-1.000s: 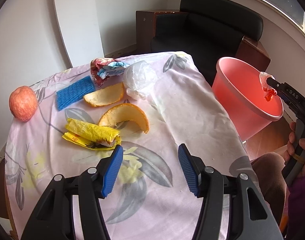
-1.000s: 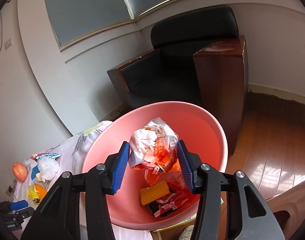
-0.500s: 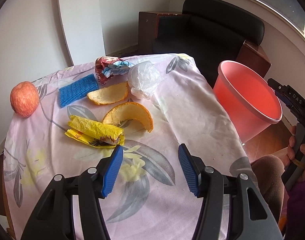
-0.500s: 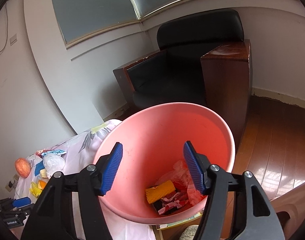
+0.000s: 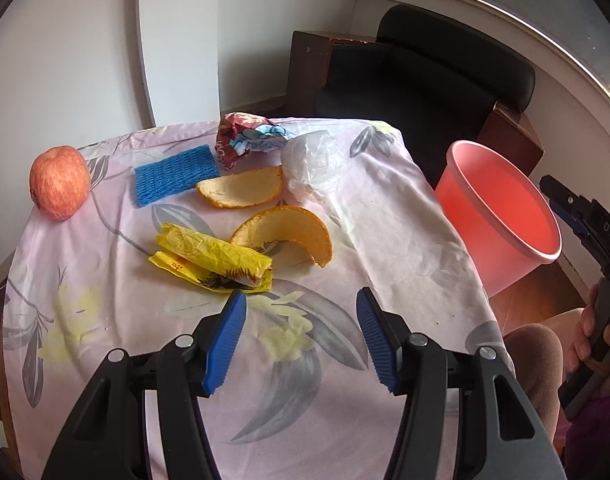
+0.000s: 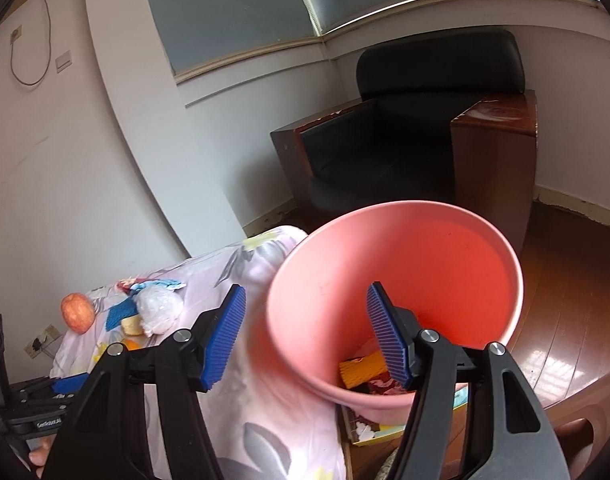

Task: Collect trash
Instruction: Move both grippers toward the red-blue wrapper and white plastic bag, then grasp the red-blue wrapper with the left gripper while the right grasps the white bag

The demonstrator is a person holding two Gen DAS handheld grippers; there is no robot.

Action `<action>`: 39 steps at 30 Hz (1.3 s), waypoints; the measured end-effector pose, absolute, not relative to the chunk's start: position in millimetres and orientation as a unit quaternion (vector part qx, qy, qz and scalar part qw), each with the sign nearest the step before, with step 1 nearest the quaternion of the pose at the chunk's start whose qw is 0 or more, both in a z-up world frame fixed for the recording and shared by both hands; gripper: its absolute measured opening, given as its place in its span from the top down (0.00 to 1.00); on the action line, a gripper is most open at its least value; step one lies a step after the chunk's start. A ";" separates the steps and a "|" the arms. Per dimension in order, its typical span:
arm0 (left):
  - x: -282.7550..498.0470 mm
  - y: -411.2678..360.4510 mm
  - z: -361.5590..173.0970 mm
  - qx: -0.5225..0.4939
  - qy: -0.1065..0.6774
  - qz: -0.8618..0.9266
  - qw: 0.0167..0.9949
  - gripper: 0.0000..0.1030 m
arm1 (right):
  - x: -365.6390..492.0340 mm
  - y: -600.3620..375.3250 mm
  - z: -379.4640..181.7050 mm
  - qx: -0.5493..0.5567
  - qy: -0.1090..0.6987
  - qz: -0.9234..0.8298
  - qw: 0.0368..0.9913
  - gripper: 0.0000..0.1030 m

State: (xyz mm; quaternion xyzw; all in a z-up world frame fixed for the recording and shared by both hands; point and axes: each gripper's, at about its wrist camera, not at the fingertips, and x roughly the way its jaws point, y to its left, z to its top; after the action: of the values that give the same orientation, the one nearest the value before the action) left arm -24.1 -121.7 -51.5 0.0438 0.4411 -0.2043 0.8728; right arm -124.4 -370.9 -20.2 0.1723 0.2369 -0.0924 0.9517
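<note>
My left gripper (image 5: 301, 304) hovers open and empty over the flowered tablecloth (image 5: 385, 248), just short of a crumpled yellow wrapper (image 5: 213, 258). Beyond it lie two orange peels (image 5: 289, 230), a clear plastic bag (image 5: 311, 162), a blue foam net (image 5: 175, 174) and a red-blue wrapper (image 5: 245, 138). My right gripper (image 6: 305, 300) stands open with nothing in it, above the near rim of the pink bucket (image 6: 457, 264). Trash lies at the bucket's bottom, including a yellow foam net (image 6: 363, 370).
An apple (image 5: 59, 182) sits at the table's far left corner. The pink bucket (image 5: 501, 216) stands off the table's right edge on a wooden floor. A black armchair (image 5: 417, 80) with wooden sides is behind. A person's hand (image 5: 597, 340) holds the right gripper's handle.
The right gripper opened and dropped the white-orange wrapper into the bucket, then drew back toward the table. The left gripper stayed open over the cloth, shifting slightly.
</note>
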 end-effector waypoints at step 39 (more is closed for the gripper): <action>142.8 -125.0 -50.3 -0.083 0.442 -0.134 0.883 0.65 | -79.5 -288.0 -39.1 0.116 0.314 0.018 0.942 0.38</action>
State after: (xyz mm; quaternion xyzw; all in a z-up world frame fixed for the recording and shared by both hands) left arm 142.8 -125.0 -50.3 -0.0831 0.4420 -0.1340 0.8830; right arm -79.5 -288.0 -39.1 0.1159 0.3141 0.0176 0.9421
